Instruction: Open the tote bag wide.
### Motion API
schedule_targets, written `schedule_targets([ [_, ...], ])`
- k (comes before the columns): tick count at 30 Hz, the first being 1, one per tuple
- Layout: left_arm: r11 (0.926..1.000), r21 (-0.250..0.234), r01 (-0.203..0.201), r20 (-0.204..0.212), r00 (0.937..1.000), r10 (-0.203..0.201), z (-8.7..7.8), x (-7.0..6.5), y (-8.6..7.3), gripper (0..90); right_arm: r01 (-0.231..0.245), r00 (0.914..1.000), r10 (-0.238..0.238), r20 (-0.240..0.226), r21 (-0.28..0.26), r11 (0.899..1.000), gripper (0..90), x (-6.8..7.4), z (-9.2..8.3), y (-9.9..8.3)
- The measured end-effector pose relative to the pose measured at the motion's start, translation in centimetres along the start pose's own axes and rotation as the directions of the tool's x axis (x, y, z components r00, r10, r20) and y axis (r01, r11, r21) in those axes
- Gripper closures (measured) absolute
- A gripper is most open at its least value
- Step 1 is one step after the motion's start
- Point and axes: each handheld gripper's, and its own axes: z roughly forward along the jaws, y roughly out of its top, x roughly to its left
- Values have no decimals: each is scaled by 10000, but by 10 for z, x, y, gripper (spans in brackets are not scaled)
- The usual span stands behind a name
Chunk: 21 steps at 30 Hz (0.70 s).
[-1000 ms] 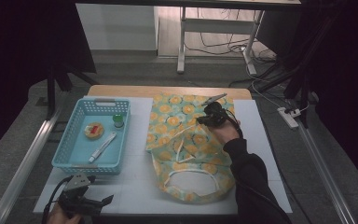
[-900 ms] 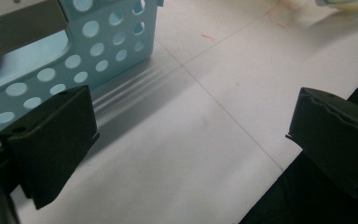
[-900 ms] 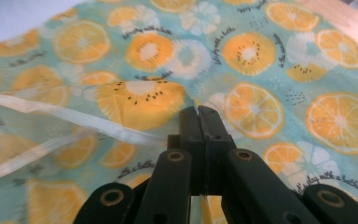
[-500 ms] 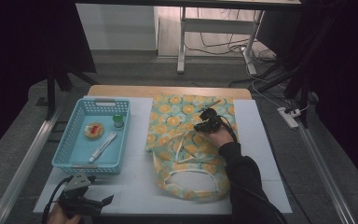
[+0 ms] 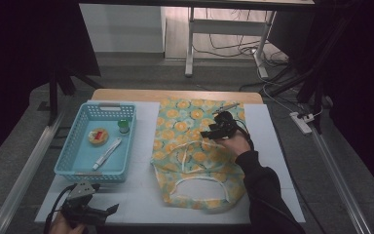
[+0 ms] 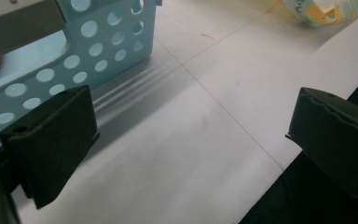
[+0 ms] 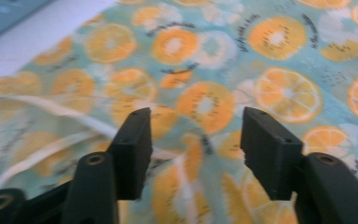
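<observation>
An apron [image 5: 185,146] printed with orange slices lies spread on the white mat [image 5: 141,195], its white straps [image 5: 195,179] looped toward the near end. My right gripper [image 5: 210,132] hovers low over the apron's right half, pointing left. In the right gripper view the right gripper [image 7: 196,149] has just been opening; its jaws stand apart with the cloth [image 7: 270,60] lying beneath them and no pad pressing on it. My left gripper [image 5: 108,210] rests at the mat's near left corner. The left gripper [image 6: 191,135] is open wide over bare mat.
A light blue perforated basket [image 5: 78,163] stands left of the apron, holding a round orange piece [image 5: 97,135], a small green cup [image 5: 123,126] and a white tube [image 5: 106,152]. Its wall [image 6: 98,51] is close ahead of my left gripper. The mat's front edge drops to dark floor.
The right gripper has shifted slightly toward the near side over the apron, and its jaws have gone from shut to open. The left gripper has stayed put.
</observation>
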Motion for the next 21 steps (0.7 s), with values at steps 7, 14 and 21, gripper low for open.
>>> schedule_targets([
  [7, 10000, 18, -18, -24, 10000, 18, 0, 0, 0, 11, 588, 9974, -590, -402, -70, 9982, 228, 28, -18, -7],
  [14, 10000, 19, -9, -29, 10000, 9, 0, 0, 0, 11, 997, 9908, -956, -961, 388, 9943, 106, 55, -18, -31],
  [21, 10000, 29, -14, -32, 10000, 14, 0, 0, 0, 11, 1374, 9820, -1222, -1440, 1010, 9854, 88, 69, -7, -51],
])
